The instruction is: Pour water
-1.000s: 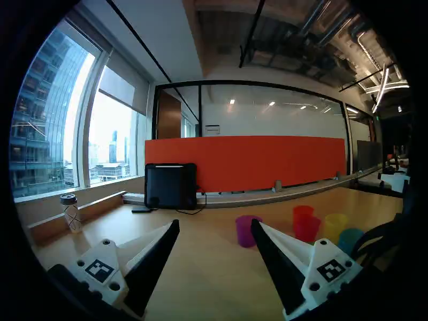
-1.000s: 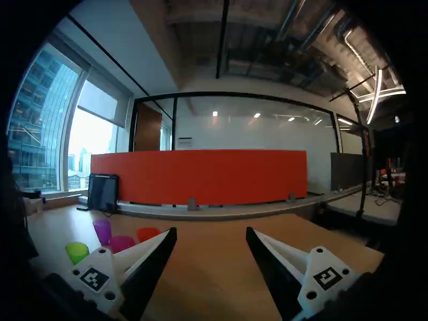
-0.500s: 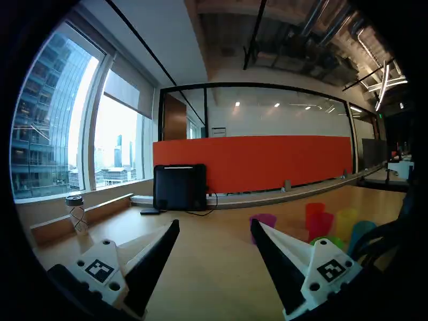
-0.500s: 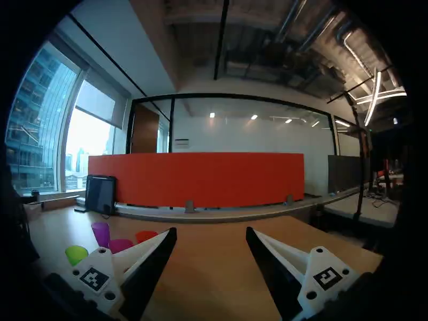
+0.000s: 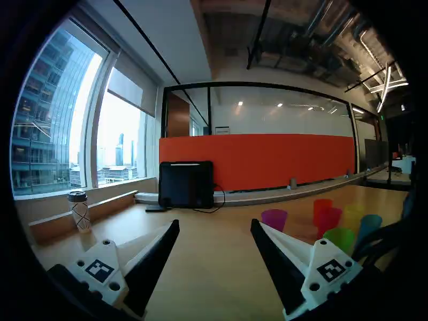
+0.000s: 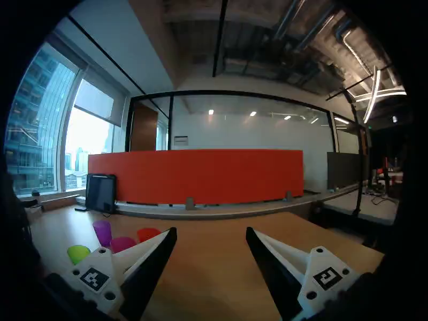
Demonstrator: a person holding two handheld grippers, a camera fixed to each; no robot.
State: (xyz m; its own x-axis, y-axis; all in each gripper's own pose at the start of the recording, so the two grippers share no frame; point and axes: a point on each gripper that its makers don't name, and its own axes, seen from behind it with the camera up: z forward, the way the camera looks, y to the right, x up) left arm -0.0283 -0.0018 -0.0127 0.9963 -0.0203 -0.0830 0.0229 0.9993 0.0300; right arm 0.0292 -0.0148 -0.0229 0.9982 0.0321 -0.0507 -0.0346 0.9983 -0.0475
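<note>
A: How do your jaws stand?
B: Your left gripper [image 5: 214,221] and right gripper [image 6: 211,230] are both spread wide above the wooden table [image 5: 214,283], holding nothing.
A: And the cups?
B: The coloured plastic cups [image 5: 328,219] cluster on the table to the right of your left gripper. A lidded paper cup [image 5: 79,209] stands well apart by the window.

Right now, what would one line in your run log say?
left gripper: open, empty | right gripper: open, empty | coloured cups: standing on table | pouring: not begun
</note>
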